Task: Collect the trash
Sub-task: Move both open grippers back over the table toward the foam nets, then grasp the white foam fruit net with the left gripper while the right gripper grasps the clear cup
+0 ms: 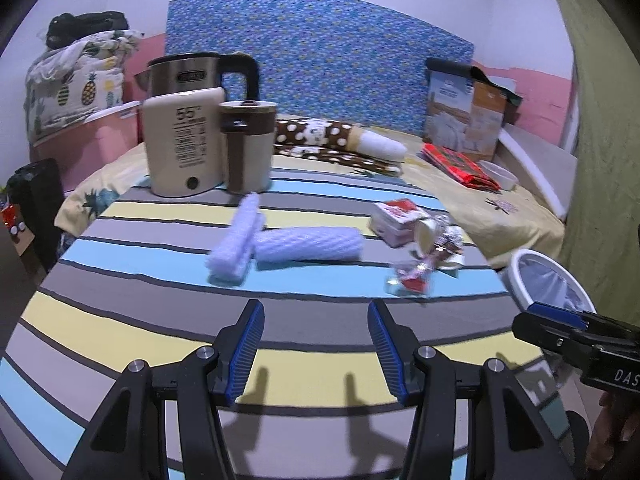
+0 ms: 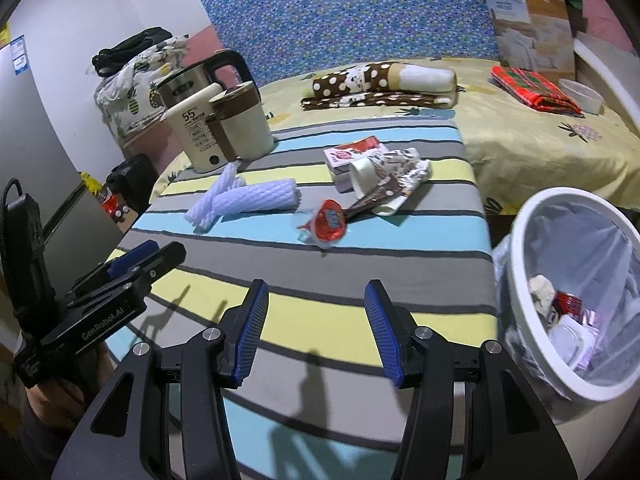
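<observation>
Trash lies on the striped table (image 2: 360, 264): two pale blue foam sleeves (image 2: 240, 200) (image 1: 288, 242), a red and white carton (image 2: 352, 152) (image 1: 394, 220), a tipped paper cup (image 2: 364, 176) among crumpled wrappers (image 1: 436, 248), and a round red wrapper (image 2: 330, 222). A white bin (image 2: 532, 280) (image 1: 520, 276) with a clear liner stands at the table's right edge and holds several discarded pieces. My left gripper (image 1: 316, 340) (image 2: 136, 264) is open over the near stripes, nothing between its fingers. My right gripper (image 2: 316, 328) (image 1: 560, 316) is open too, short of the trash.
A cream appliance (image 1: 180, 144), a brown-and-cream mug (image 1: 248, 144) and a steel kettle (image 1: 192, 72) stand at the table's far left. Behind lies a bed with a dotted roll (image 2: 384, 76), red folded cloth (image 2: 536, 88) and a box (image 2: 532, 20).
</observation>
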{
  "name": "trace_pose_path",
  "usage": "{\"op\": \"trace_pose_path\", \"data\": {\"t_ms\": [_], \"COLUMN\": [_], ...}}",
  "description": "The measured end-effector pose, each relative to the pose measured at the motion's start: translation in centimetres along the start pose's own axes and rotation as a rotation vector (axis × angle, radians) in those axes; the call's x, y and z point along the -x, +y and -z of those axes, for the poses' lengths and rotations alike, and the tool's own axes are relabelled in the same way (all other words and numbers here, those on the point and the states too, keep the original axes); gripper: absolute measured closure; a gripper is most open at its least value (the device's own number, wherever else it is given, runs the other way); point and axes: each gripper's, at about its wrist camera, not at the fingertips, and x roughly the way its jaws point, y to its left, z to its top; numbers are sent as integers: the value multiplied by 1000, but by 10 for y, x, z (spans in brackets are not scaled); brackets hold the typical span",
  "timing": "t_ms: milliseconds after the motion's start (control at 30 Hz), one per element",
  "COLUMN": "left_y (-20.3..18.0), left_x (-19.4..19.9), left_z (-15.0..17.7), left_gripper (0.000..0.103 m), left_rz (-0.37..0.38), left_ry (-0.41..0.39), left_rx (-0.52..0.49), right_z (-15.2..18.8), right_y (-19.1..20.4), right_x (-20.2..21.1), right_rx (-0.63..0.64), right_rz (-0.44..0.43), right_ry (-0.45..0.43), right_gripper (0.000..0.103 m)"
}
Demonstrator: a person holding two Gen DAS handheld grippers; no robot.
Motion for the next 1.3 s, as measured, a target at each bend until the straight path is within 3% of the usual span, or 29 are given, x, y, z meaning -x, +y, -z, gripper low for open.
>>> {"op": "trace_pose_path", "data": {"t_ms": [367,667,800,933,1033,1100,1133,1300], "left_y": [36,56,63,67,67,65,65,63], "left_x": [-31,-67,-84,-93,-100,-104,-106,-109], "left_z": [-19,-34,-36,-39,-39,-39,-38,-37], "left_gripper": [49,49,49,49,49,60,71,81], "left_rz": [-51,-73,-59,-71,-68,-65,-70,-76], "left_ry": [11,34,74,92,113,136,149,167], "left_rx": [26,58,89,106,104,95,93,85], "right_z": [-15,-26,-30,-31,-29,-29,-28,-27], "right_y": [7,3,0,-2,-4,-6,-6,-5], "right_x": [-29,-55,-67,-73,-73,-72,-71,-62], "right_rx": [1,-2,-5,-4,-14,-20,-20,-20], "right_rz": [9,32,43,49,42,37,34,15], "right_ry": [20,39,56,65,69,71,70,56], "right_gripper": [51,59,66,85,93,93,94,94]}}
